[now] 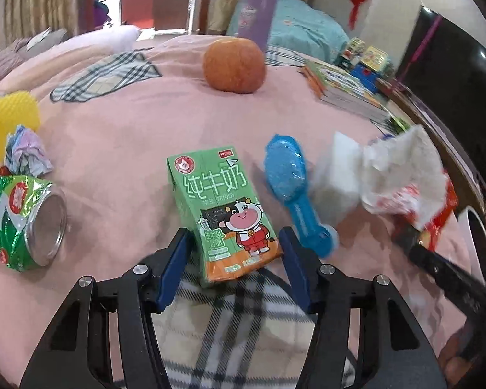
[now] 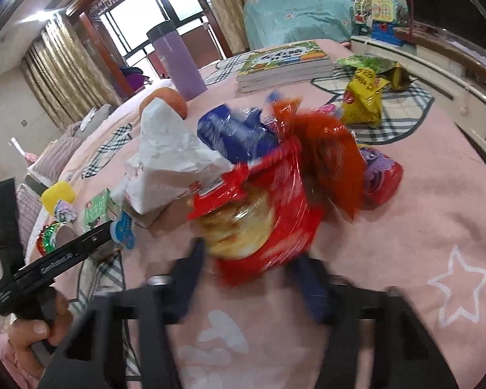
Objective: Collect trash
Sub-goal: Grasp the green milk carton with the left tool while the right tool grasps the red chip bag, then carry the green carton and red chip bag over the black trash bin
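My left gripper [image 1: 235, 243] is open with its blue fingers on either side of the lower end of a green milk carton [image 1: 222, 209] lying on the pink bedspread [image 1: 129, 136]. A crushed green can [image 1: 19, 220] lies to its left, with crumpled paper [image 1: 27, 154] behind it. My right gripper [image 2: 249, 269] is shut on a red snack wrapper [image 2: 259, 214] bundled with a white paper wrapper [image 2: 168, 159] and a blue wrapper [image 2: 236, 129]. That bundle also shows at the right of the left wrist view [image 1: 401, 175].
An orange [image 1: 233, 64], a blue plastic brush [image 1: 291, 184], a yellow cup [image 1: 9, 116], a stack of books [image 2: 285, 64], a purple bottle [image 2: 178, 61], yellow and green snack bags [image 2: 366, 94] and a red-purple wrapper [image 2: 380, 175] lie on the bed. A low cabinet [image 2: 444, 77] stands at right.
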The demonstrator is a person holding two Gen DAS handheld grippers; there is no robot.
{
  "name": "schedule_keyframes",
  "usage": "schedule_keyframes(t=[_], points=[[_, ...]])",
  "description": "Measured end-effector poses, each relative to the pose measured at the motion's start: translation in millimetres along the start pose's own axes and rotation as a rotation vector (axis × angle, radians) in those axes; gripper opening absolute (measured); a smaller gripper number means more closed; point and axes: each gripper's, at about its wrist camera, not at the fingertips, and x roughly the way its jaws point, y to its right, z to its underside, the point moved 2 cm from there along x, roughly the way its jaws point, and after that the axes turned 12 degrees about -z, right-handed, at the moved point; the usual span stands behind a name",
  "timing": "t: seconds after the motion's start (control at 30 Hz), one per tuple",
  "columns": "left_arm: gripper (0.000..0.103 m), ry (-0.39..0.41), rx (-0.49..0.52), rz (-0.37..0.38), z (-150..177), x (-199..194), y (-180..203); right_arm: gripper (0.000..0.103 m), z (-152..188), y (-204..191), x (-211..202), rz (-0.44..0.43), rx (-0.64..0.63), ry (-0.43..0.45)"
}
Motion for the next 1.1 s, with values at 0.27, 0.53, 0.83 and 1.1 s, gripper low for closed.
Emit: schedule_keyframes(t=[0.27, 0.53, 0.83, 1.1], points=[[0.051, 0.013, 0.058, 0.076, 18.7, -23.4, 10.3, 0.002, 14.5, 3.2, -17.6, 0.010, -0.002, 0.010], [0.050, 0.040, 0.130, 0.168, 33.2, -51.6, 34.8, 0.000, 26.0, 3.7, -42.0, -0.005, 0.000, 0.027], [0.049, 0.036, 0.202, 0.237, 49.6, -64.2, 66.8, 0.036, 45.1, 17.2, -57.7, -0.069, 0.101, 0.012], [0.049, 0.031, 0.207, 0.245, 51.0, -64.2, 69.7, 0.045, 34.2, 29.4, -73.2, -0.038, 0.163, 0.103]])
